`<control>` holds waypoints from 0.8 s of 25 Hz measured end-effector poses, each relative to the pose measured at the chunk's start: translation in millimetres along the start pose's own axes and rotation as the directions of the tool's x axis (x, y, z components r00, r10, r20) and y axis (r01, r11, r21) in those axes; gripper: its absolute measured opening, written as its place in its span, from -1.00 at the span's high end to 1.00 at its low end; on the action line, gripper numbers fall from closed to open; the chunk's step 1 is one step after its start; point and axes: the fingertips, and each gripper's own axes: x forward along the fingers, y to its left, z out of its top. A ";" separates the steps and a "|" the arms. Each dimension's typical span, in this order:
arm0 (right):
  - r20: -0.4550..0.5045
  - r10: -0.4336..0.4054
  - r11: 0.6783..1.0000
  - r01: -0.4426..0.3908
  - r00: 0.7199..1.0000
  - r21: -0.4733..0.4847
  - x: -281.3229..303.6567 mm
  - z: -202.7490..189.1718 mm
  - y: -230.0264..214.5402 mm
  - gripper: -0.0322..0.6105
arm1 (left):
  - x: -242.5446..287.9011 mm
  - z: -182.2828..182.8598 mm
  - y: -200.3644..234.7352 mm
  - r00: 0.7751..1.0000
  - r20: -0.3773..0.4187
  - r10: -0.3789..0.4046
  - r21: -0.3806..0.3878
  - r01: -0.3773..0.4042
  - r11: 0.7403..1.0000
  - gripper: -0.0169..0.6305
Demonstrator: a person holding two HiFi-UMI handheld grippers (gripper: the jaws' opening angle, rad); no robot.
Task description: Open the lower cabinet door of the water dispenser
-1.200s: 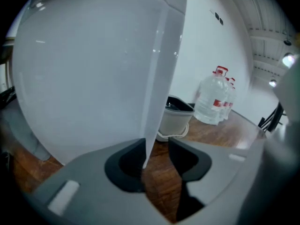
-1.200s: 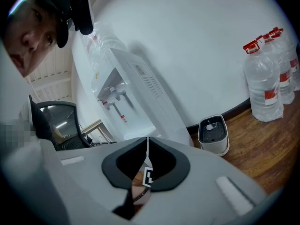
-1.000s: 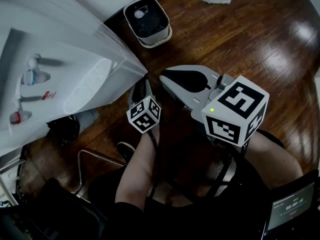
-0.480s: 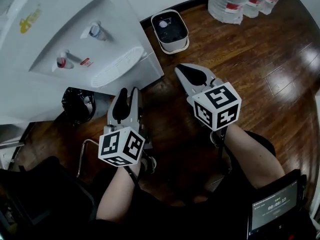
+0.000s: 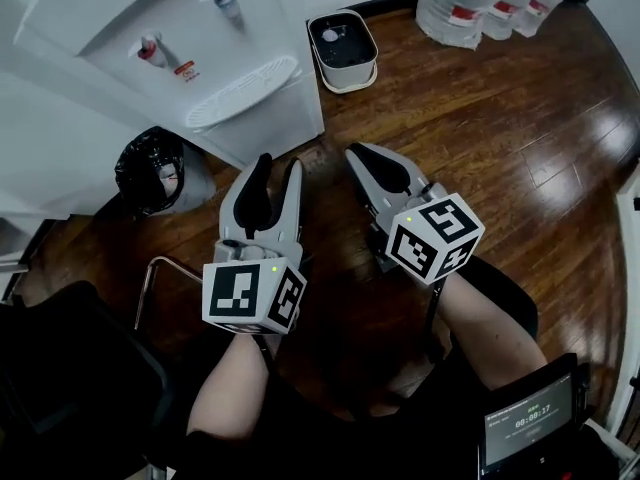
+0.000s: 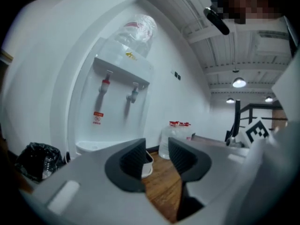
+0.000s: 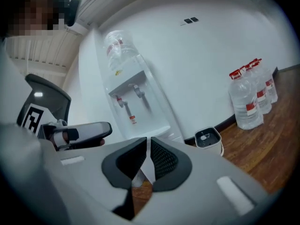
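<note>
White floor-standing water dispenser (image 5: 200, 48) stands ahead-left. Its lower cabinet door (image 5: 280, 126) looks shut and untouched. Left gripper (image 5: 277, 164): fingers released, empty. Right gripper (image 5: 352, 151): fingers clenched on nothing. Both are clear of the door. Judged: reach, grasp and pull all remain.

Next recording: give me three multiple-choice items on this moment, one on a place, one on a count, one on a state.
1. In the head view, the black bag lies: A) left of the water dispenser; B) right of it; C) on top of it.
2. The dispenser's taps number: A) one; B) two; C) three.
3. State of the left tongs and right tongs: A) both open; B) left open, right shut; C) left shut, right open.

1 A: the bag sits at the picture's left of the dispenser's base.
2 B: one is red-tipped and one is blue-tipped.
3 B: the left pair stands apart and the right pair is closed together.
</note>
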 end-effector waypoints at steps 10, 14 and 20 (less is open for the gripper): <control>0.099 0.041 0.952 -0.009 0.994 -0.305 -10.8 10.2 41.3 0.86 | -18.2 -27.0 -1.5 1.000 -0.006 0.028 0.110 -0.027 0.994 0.44; 0.093 0.079 0.933 -0.041 0.992 -0.358 -8.5 8.0 56.2 0.87 | -21.4 -29.7 2.1 0.999 -0.004 0.041 0.103 -0.041 0.994 0.45; 0.085 0.099 0.934 -0.063 0.991 -0.352 -7.2 8.2 60.4 0.87 | -22.1 -33.5 0.5 0.998 -0.009 0.055 0.108 -0.054 0.993 0.45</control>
